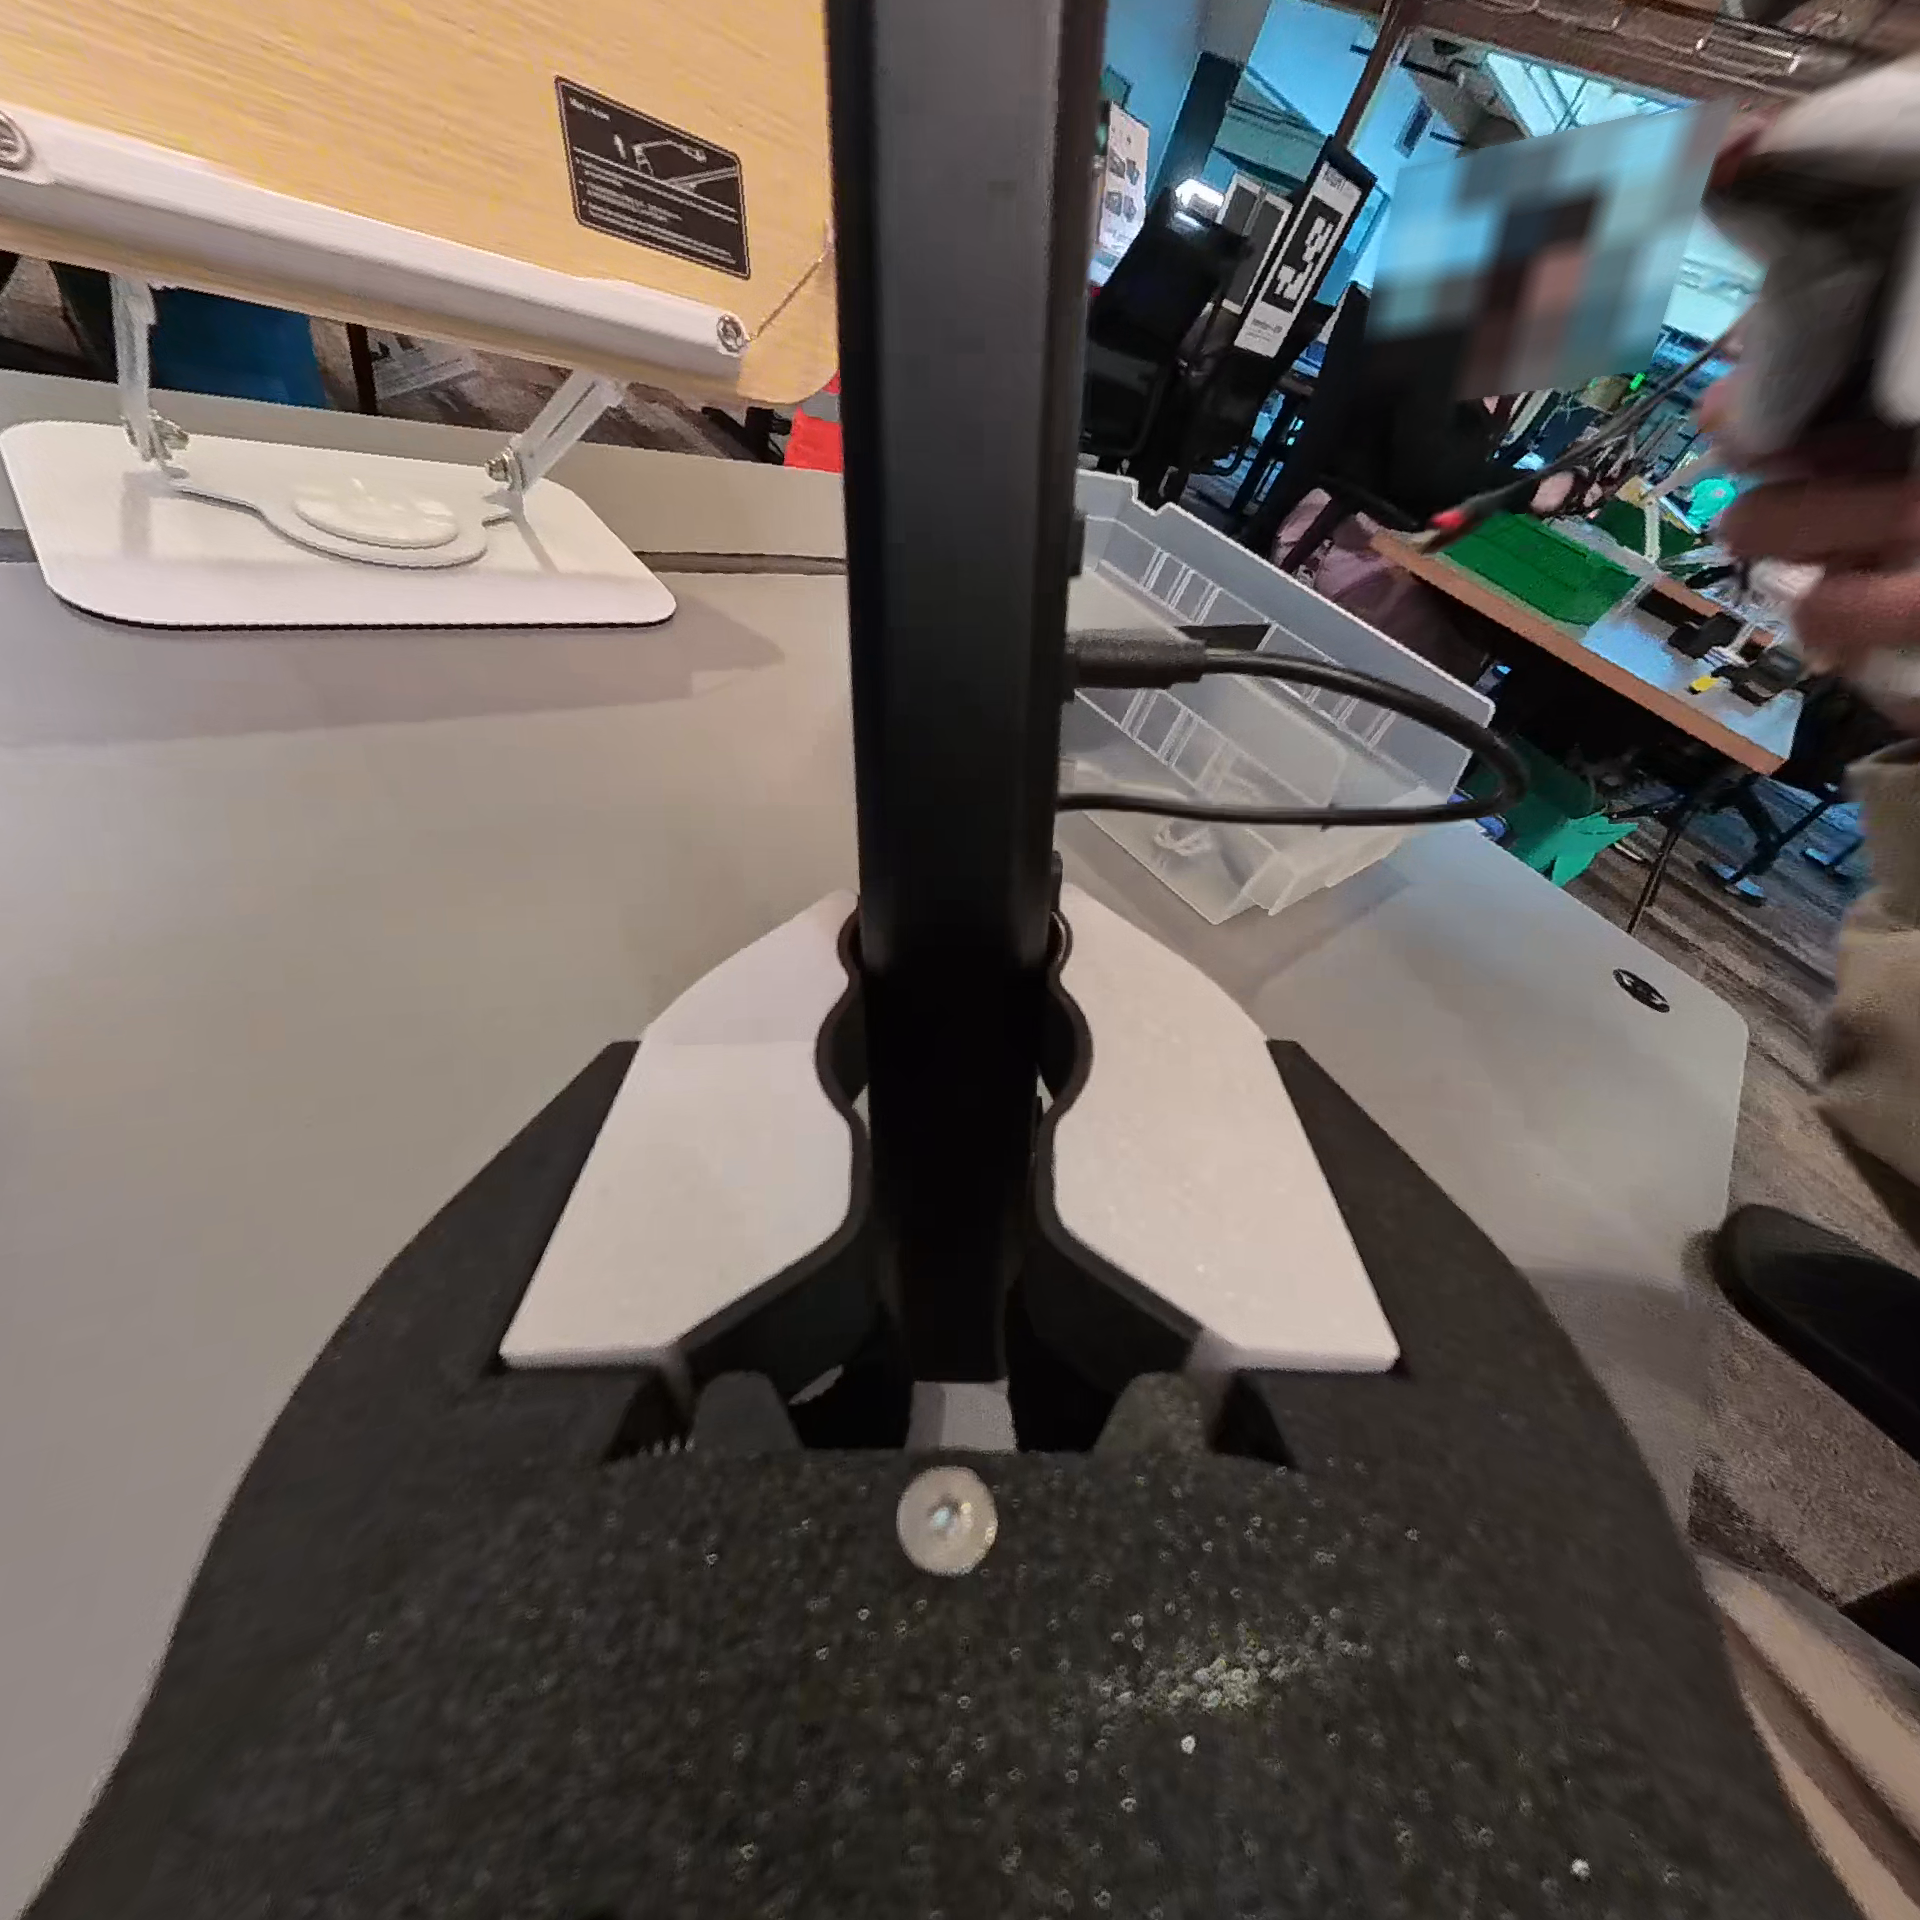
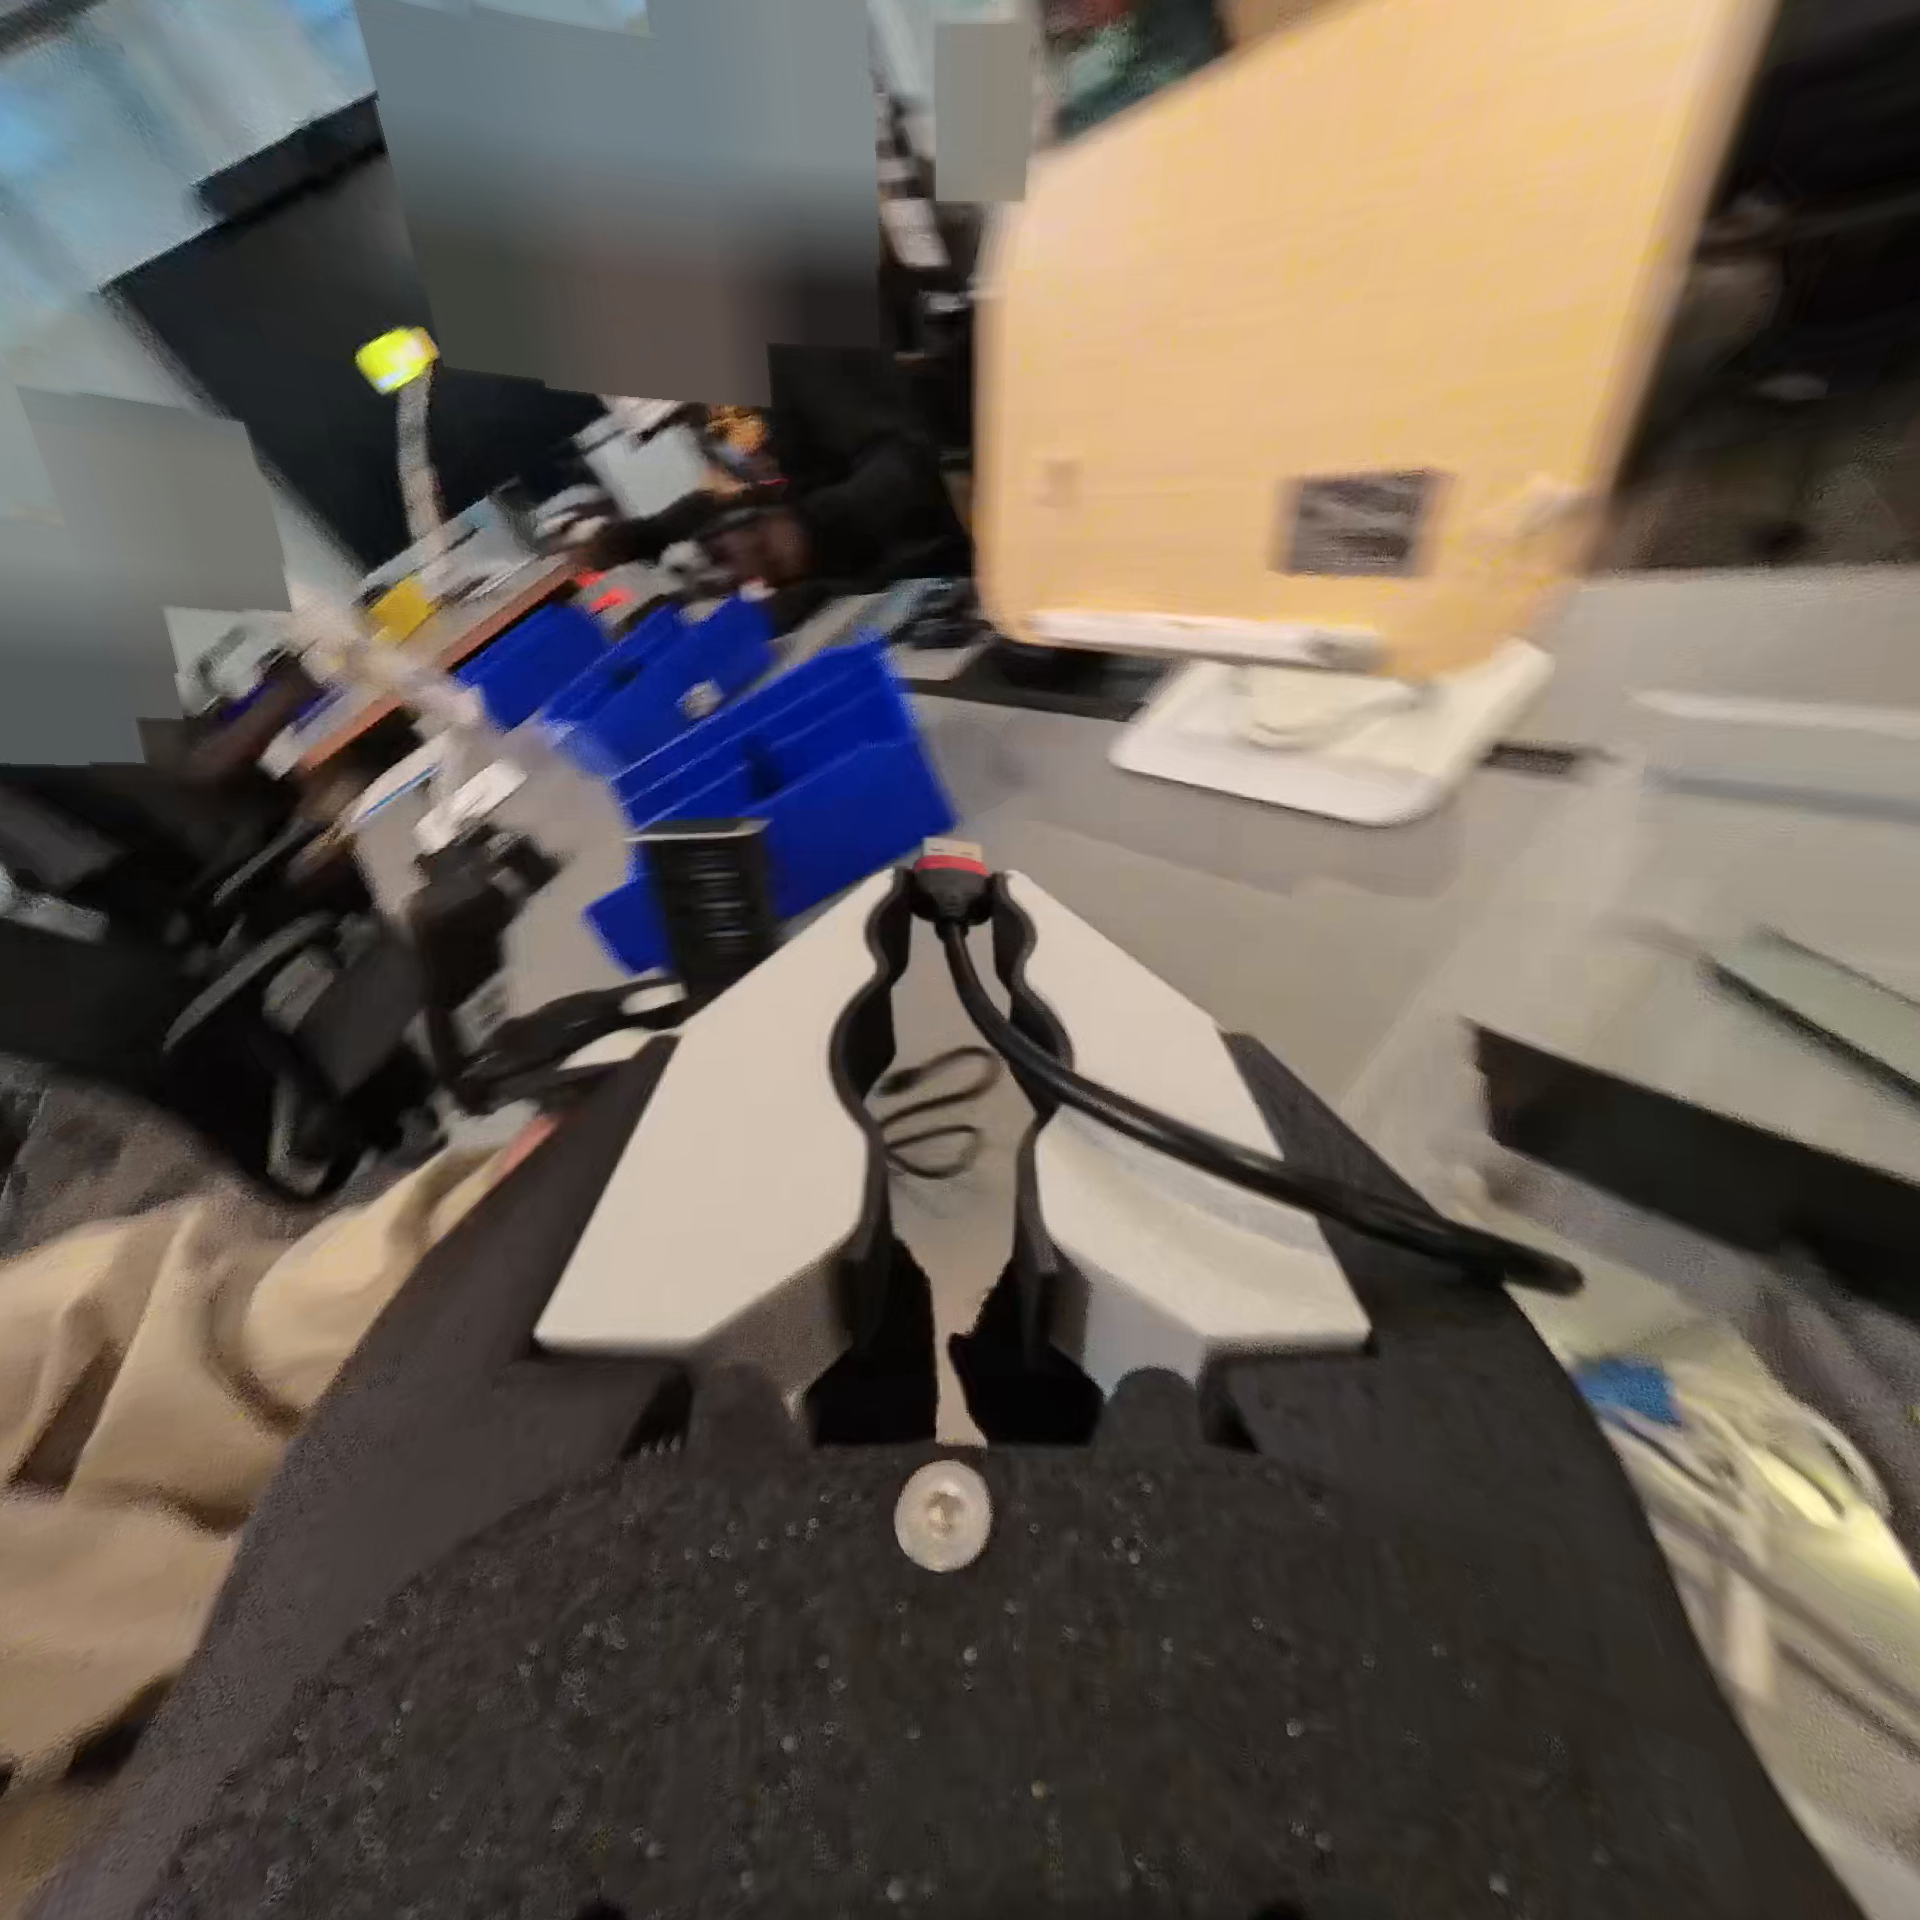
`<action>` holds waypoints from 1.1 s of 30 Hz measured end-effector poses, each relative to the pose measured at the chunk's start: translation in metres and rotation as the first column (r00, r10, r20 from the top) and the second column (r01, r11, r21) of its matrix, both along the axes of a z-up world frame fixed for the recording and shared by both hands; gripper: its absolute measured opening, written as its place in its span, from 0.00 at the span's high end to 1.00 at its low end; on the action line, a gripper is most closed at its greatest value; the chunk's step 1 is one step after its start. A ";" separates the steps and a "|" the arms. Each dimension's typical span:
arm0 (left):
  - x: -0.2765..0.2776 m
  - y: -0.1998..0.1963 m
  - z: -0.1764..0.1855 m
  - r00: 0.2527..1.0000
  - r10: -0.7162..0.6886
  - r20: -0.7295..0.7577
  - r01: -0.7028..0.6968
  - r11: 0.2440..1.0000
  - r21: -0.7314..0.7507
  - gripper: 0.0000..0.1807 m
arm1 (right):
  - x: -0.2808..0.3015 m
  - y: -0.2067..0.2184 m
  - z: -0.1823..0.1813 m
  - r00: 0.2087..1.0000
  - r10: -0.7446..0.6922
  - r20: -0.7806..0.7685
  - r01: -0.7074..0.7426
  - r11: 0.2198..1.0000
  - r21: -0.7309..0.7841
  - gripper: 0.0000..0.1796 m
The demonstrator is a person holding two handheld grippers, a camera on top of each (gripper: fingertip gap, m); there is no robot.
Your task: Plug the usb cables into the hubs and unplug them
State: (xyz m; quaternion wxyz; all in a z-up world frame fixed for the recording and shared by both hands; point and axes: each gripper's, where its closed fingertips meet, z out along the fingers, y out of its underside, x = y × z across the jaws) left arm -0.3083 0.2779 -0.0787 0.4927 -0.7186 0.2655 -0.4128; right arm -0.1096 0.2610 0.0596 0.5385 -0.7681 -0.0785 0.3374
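Note:
My left gripper (image 1: pixel 951 935) is shut on a long black USB hub (image 1: pixel 956 416) and holds it upright above the grey table (image 1: pixel 364 935). A black cable's plug (image 1: pixel 1138 657) sits in the hub's right side, and its cable loops off to the right. My right gripper (image 2: pixel 951 896) is shut on a black USB cable with a red-banded plug (image 2: pixel 951 862) that sticks out past the fingertips. The hub (image 2: pixel 712 904) is left of and apart from this plug. In the left wrist view the red-tipped plug (image 1: pixel 1455 523) hangs in the air at the upper right.
A tilted wooden stand (image 1: pixel 416 135) on a white base (image 1: pixel 343 561) stands at the back of the table. A clear plastic bin (image 1: pixel 1268 748) lies to the right of the hub. Blue bins (image 2: pixel 790 748) sit behind the hub. A person's sleeve (image 2: pixel 156 1351) is at the lower left. Tip to tip, the grippers are about 25 centimeters apart. The white base (image 1: pixel 343 561) is about 35 centimeters from my left fingertips and 45 centimeters from my right. It is also in sight in the right wrist view (image 2: pixel 1234 737).

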 end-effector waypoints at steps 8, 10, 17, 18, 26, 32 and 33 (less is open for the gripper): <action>0.008 -0.004 -0.011 1.000 -0.027 -0.011 0.027 0.998 -0.052 0.84 | 0.106 0.008 -0.193 0.964 -0.119 0.236 0.242 0.761 -0.603 0.73; 0.012 -0.007 -0.012 0.999 -0.044 -0.017 0.043 0.997 -0.058 0.84 | 0.117 -0.005 -0.207 0.931 -0.080 0.356 0.303 0.711 -0.635 0.69; 0.015 -0.012 -0.005 0.998 -0.056 -0.006 0.056 0.998 -0.018 0.85 | 0.157 -0.014 -0.174 0.762 -0.154 0.629 0.525 0.715 -0.461 0.69; 0.015 -0.013 -0.003 0.998 -0.059 0.004 0.059 0.998 -0.016 0.85 | 0.151 -0.009 -0.173 0.786 -0.160 0.597 0.497 0.738 -0.457 0.69; 0.003 -0.009 0.022 0.996 0.029 0.078 -0.037 0.994 0.107 0.85 | -0.071 -0.014 -0.054 0.961 0.250 0.117 -0.240 0.966 -0.094 0.69; -0.012 -0.006 0.039 0.984 0.130 0.122 -0.152 0.969 0.194 0.85 | -0.196 -0.011 -0.072 0.963 0.120 0.242 -0.140 0.988 0.065 0.70; -0.011 -0.008 0.042 0.984 0.121 0.134 -0.147 0.967 0.210 0.85 | -0.197 -0.007 -0.070 0.970 0.067 0.234 -0.092 0.991 0.098 0.74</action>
